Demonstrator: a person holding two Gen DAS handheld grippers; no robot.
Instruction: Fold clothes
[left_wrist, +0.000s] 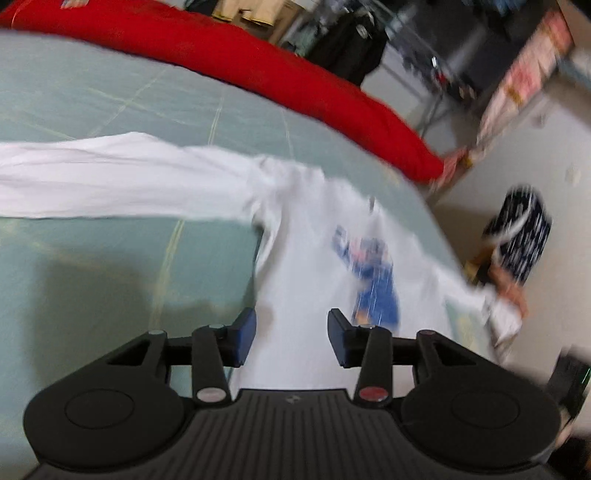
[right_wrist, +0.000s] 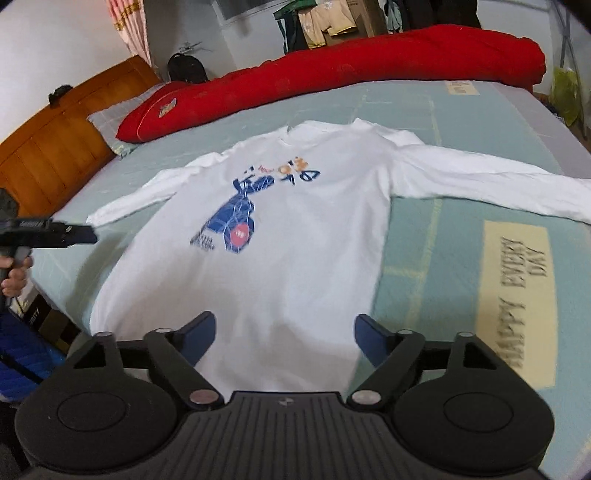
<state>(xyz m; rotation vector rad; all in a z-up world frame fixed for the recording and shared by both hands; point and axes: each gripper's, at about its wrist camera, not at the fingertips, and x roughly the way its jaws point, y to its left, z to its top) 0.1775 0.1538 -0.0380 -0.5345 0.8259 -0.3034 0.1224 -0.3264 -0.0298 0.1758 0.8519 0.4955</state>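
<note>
We see the right claw (right_wrist: 284, 341) standing wide open just above the near hem of a white long-sleeved shirt (right_wrist: 295, 240), its blue pads clear of the cloth and nothing between them. The left claw (left_wrist: 291, 338) is also open, narrower, hovering over the shirt's side with its pads apart and empty; in the right wrist view it shows at the far left edge, gripped by a hand (right_wrist: 14, 275). The shirt lies face up and spread flat on a bed (right_wrist: 461, 122) covered in a pale green sheet, collar toward the far side, hem toward us, both sleeves stretched out to left and right. A blue, red and orange print (right_wrist: 240, 218) marks its chest. To the right of the shirt, on the sheet, we read a cream label with blurred lettering (right_wrist: 517, 299). Along the far edge of the bed lies a long red bolster (right_wrist: 351, 70), and a wooden headboard (right_wrist: 62, 140) rises at the left. Beyond the bed, clothes (right_wrist: 325, 22) hang against the wall. The left wrist view is smeared by blur.
</note>
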